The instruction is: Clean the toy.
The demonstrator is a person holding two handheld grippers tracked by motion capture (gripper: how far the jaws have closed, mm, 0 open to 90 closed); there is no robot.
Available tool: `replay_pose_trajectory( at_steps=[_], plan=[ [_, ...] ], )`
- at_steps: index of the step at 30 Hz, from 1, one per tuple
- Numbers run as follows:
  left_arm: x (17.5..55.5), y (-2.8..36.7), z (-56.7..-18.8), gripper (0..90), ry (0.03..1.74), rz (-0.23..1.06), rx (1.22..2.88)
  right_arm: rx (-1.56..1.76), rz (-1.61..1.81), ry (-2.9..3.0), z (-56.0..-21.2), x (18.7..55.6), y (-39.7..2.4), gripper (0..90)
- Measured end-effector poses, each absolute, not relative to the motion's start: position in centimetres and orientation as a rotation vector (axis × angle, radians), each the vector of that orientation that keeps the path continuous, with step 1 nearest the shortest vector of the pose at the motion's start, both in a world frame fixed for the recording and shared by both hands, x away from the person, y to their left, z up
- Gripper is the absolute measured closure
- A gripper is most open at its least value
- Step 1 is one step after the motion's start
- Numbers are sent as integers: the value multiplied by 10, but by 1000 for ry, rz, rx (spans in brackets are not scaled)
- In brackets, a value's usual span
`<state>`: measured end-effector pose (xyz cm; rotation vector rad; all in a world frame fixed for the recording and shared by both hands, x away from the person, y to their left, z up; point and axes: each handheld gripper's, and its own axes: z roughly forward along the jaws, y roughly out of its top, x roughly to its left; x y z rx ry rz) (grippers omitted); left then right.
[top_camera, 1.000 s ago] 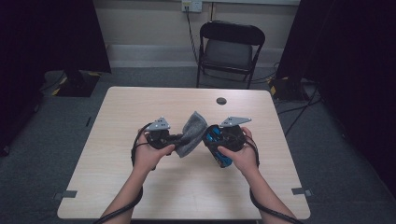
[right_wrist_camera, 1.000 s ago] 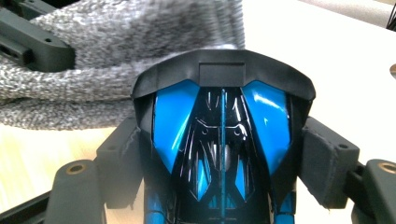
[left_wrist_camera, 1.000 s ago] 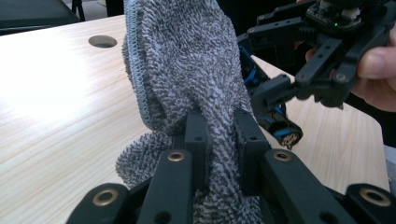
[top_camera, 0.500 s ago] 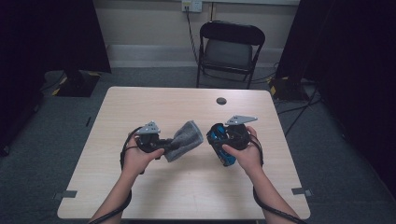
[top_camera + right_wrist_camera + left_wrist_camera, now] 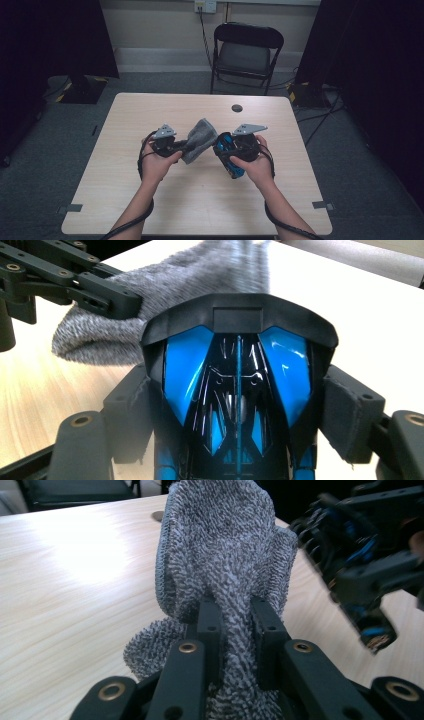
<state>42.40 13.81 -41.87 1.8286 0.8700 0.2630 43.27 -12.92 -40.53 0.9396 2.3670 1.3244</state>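
Table (image 5: 150,210) of pale wood carries the whole job, with a folding chair (image 5: 246,50) past its far edge and a small dark disc (image 5: 237,108) near the middle of that edge. Above the table's centre, clear of the top, the person holds two things close together. The left gripper (image 5: 235,620) has its jaws drawn narrow, pinched on a bunched fold of a grey cloth (image 5: 199,140), which stands up from the jaws and flops over. The right gripper (image 5: 240,410) stands wide, its pads pressed on both flanks of a blue and black toy car (image 5: 229,154), whose glossy shell faces the cloth. Handling, as I judge it: the cloth is soft, light terry with no stiffness, so a gathered fold gives the surest hold and the loose end will trail; the car is hard, smooth plastic, likely slippery on its shiny top and with thin trim that could snap, so its flat sides are the right place to clamp. Compared with half a second ago, the left hand has brought the cloth back in from the left, and it now sits just beside the car, as it did a second ago; the right hand has kept its place.
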Motion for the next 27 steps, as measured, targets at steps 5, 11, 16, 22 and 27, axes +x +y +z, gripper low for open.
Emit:
replay_pose_trajectory(
  at_steps=[5,11,16,22,27],
  plan=[
    [423,123,-420,784,831,208,1858,942,1311,2357,-408,432,-126,255],
    [420,110,-422,785,789,179,1882,957,1282,2326,-407,432,-128,256],
    [418,103,-423,785,767,168,1914,951,1272,2319,-403,433,-128,256],
    [417,98,-427,785,762,159,1940,960,1276,2311,-401,433,-127,256],
    [413,88,-431,786,722,146,1974,963,1291,2304,-398,434,-123,256]
  ],
)
